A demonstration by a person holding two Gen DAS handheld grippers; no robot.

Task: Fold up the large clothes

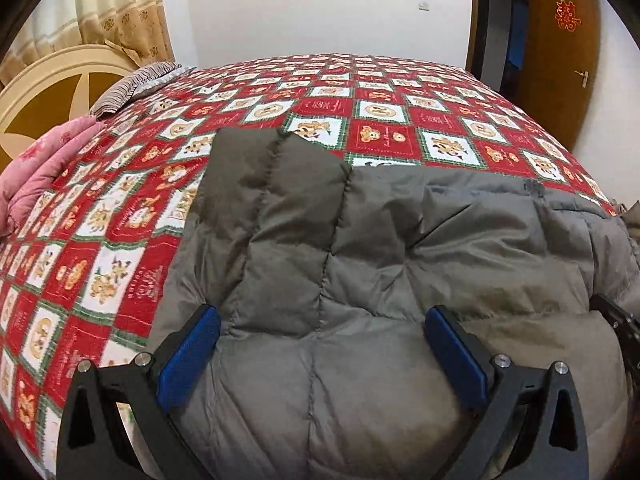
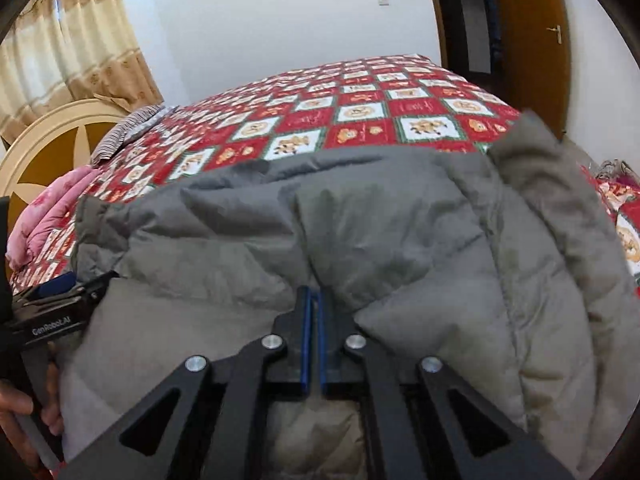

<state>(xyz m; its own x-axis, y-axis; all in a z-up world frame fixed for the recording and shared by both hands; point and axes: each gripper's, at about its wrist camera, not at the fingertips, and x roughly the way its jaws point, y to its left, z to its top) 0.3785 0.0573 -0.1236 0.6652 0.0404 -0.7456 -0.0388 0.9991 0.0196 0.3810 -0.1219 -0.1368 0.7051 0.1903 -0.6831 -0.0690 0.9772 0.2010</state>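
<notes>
The bed (image 1: 400,92) carries a red, white and green checked bedspread (image 1: 120,240) across its whole top. A grey quilted down coat (image 1: 360,280) lies on the near part of the bedspread, with one darker panel (image 1: 280,208) folded over onto its body. A pink quilt (image 1: 40,184) and a striped pillow (image 1: 136,84) sit at the head end, against the cream headboard (image 1: 52,92).

Left claw (image 1: 322,354) — released, jaws spread wide over the coat, nothing pinched between the blue pads (image 1: 188,360).

Right claw (image 2: 315,340) — clenched, pads pressed together; a fold of coat fabric bunches at the tips, but whether it is pinched cannot be told.

A hand (image 2: 24,420) holds the left claw's handle.
</notes>
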